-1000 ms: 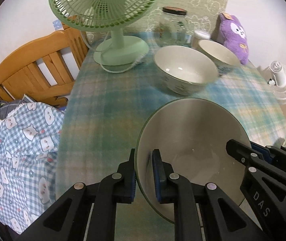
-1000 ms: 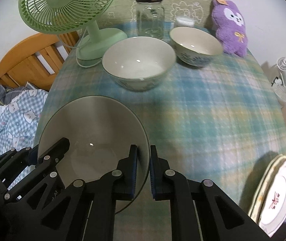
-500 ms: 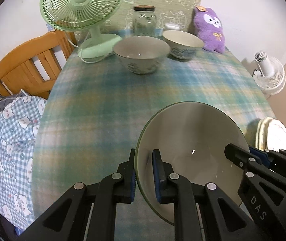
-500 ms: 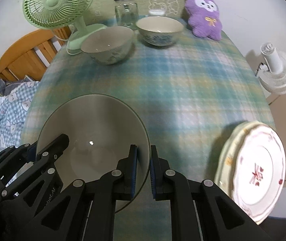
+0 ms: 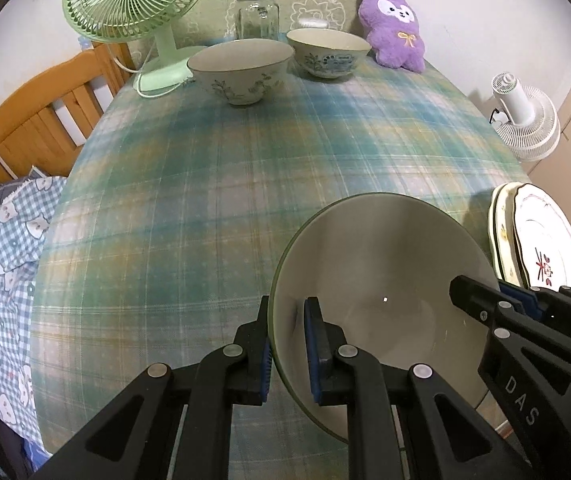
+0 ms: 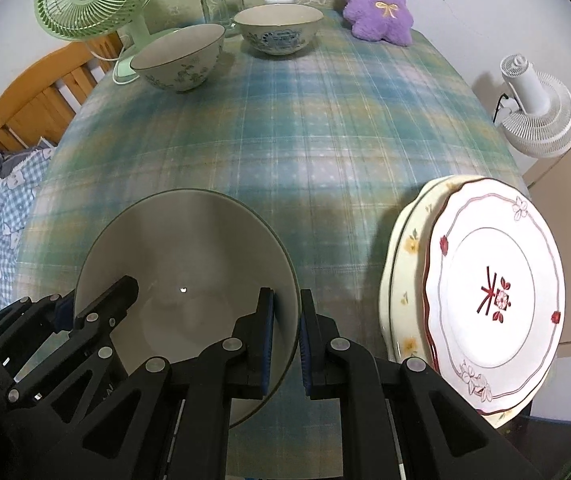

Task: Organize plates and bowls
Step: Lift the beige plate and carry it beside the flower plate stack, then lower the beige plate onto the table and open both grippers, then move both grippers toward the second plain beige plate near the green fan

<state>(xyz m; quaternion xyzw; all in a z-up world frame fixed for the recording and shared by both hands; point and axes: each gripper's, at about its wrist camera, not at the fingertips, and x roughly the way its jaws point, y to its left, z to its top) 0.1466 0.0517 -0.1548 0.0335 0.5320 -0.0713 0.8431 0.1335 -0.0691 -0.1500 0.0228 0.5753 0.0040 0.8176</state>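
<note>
A large grey bowl with a green rim (image 5: 381,276) (image 6: 189,248) hangs above the near end of the table, held by both grippers. My left gripper (image 5: 288,322) is shut on its left rim and my right gripper (image 6: 286,316) is shut on its right rim. Each gripper also shows at the edge of the other's view. Far back stand a leaf-patterned bowl (image 5: 241,68) (image 6: 179,60) and a blue-patterned bowl (image 5: 327,56) (image 6: 277,28). Stacked plates (image 6: 485,292) (image 5: 537,240), the top one white with red flowers, lie at the near right edge.
A plaid cloth (image 5: 245,184) covers the table. At the back stand a green fan (image 5: 133,4), a glass jar (image 5: 256,14) and a purple plush toy (image 5: 395,28). A wooden bed frame (image 5: 41,120) with checked bedding is on the left; a white fan (image 6: 537,108) stands on the floor at right.
Both grippers have carried the bowl back toward the near end of the table; the far bowls and fan have shrunk away. The stacked plates have come fully into view at right.
</note>
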